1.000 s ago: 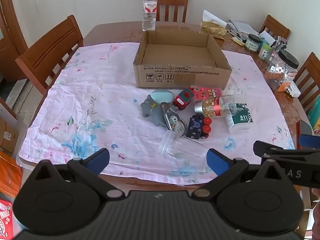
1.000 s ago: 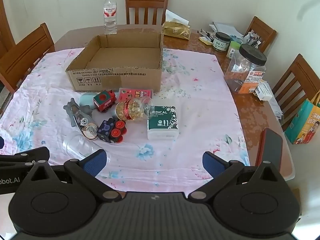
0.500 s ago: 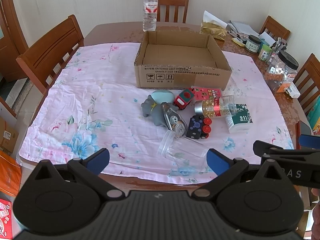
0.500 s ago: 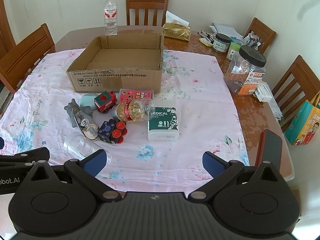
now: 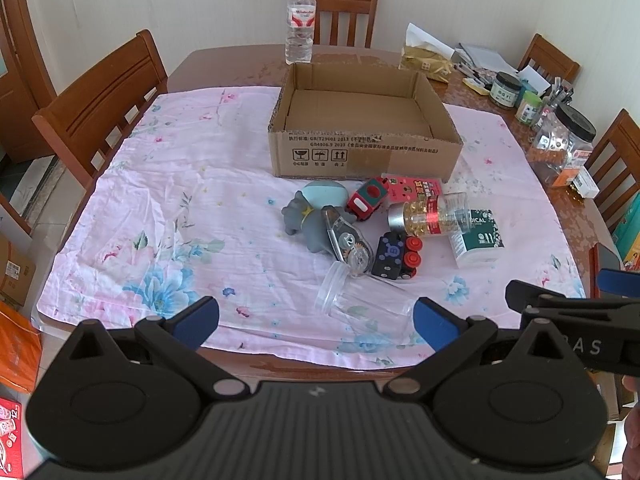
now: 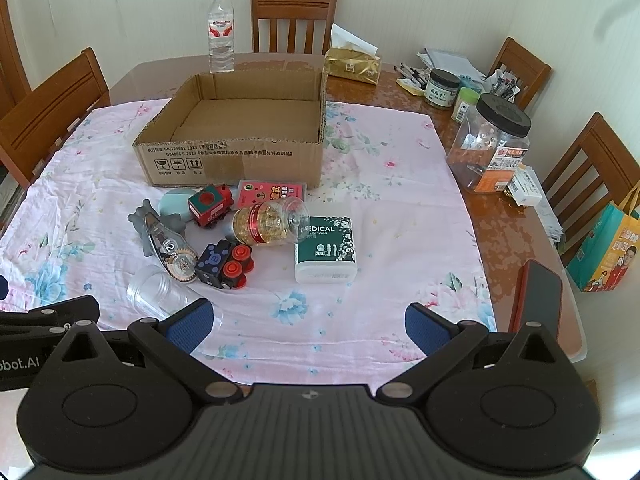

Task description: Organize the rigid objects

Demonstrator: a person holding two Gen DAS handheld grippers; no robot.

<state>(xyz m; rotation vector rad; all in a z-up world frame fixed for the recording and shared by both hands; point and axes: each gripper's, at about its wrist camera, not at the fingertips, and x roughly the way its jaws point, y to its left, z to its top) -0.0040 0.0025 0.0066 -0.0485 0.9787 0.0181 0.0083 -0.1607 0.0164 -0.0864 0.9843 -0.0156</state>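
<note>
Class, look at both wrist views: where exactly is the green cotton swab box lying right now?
The green cotton swab box lies on the pink floral cloth at the right end of the clutter, just right of the toppled capsule bottle, in front of the cardboard box.

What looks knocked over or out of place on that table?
Two containers lie on their sides on the pink cloth: the pill bottle with gold capsules and the empty clear plastic jar. The toys sit jumbled in front of the cardboard box, which holds nothing. Nothing looks spilled or broken.
</note>
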